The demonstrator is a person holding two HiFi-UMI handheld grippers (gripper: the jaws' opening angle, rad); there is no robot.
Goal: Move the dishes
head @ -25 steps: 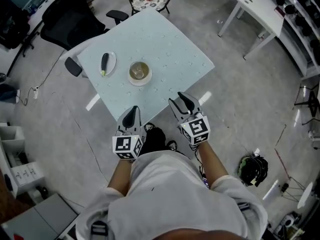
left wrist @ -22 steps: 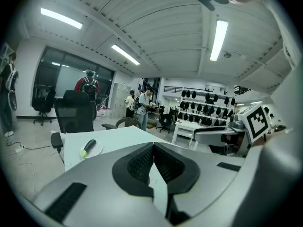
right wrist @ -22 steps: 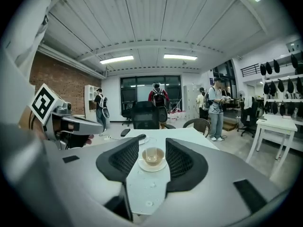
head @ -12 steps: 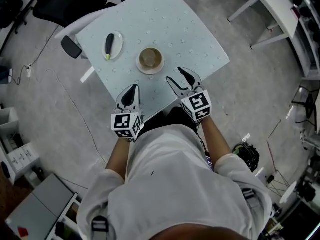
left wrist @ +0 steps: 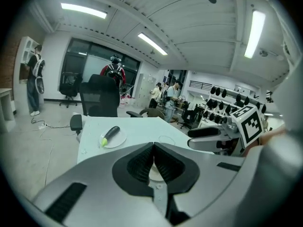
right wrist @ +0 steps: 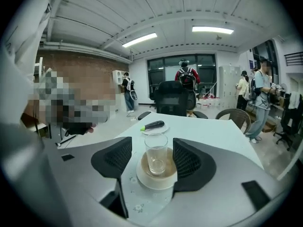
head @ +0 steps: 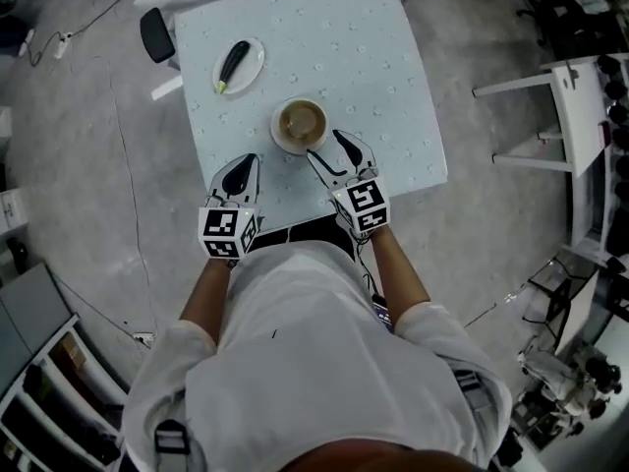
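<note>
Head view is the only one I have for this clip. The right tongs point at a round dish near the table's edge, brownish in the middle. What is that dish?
Observer: In the right gripper view it is a saucer with a clear glass standing upright on it.
Operator: Have the right tongs gripped it?
Observer: No. The right tongs have just been opening. The glass shows in the gap between the pads, and neither pad touches it.
Operator: And the left tongs?
Observer: The left gripper view shows the left tongs shut, pad against pad, with nothing between them.
</note>
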